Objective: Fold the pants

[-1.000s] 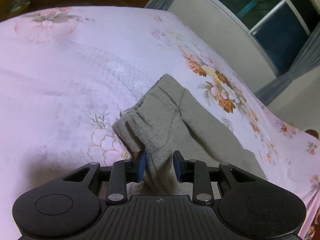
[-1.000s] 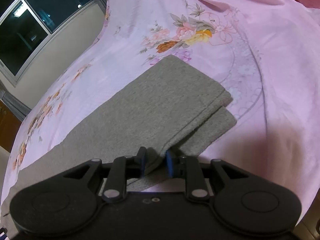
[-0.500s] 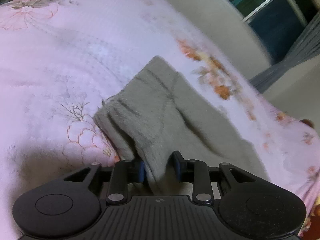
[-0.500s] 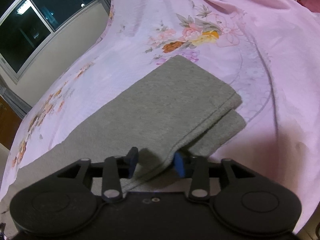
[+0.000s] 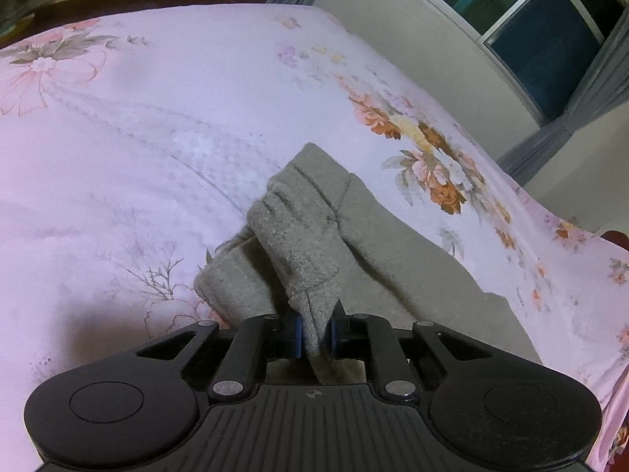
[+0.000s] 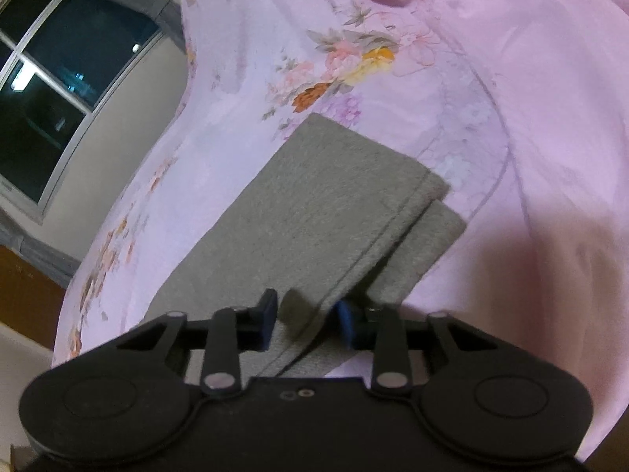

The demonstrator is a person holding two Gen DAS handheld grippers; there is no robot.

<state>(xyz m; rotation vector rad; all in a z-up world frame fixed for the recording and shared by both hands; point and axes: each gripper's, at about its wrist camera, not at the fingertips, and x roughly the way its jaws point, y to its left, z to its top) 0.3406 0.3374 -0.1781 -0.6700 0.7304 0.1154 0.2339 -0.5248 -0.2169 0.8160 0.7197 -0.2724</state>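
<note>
Grey pants (image 5: 310,236) lie on a pink floral bedsheet (image 5: 118,165). In the left wrist view my left gripper (image 5: 315,334) is shut on the waistband end of the pants and lifts a bunched fold of it off the bed. In the right wrist view the leg ends of the pants (image 6: 334,204) lie flat, one layer over the other. My right gripper (image 6: 308,322) is open, its blue-padded fingers (image 6: 345,324) standing on either side of the upper layer's edge.
The bedsheet (image 6: 511,98) covers the whole bed. A dark window (image 5: 550,19) with grey curtains is beyond the far edge of the bed. The window (image 6: 51,90) also shows at the left of the right wrist view.
My left gripper has closed on the waistband and lifted it. My right gripper has opened and let go of the leg hem, which now lies flat.
</note>
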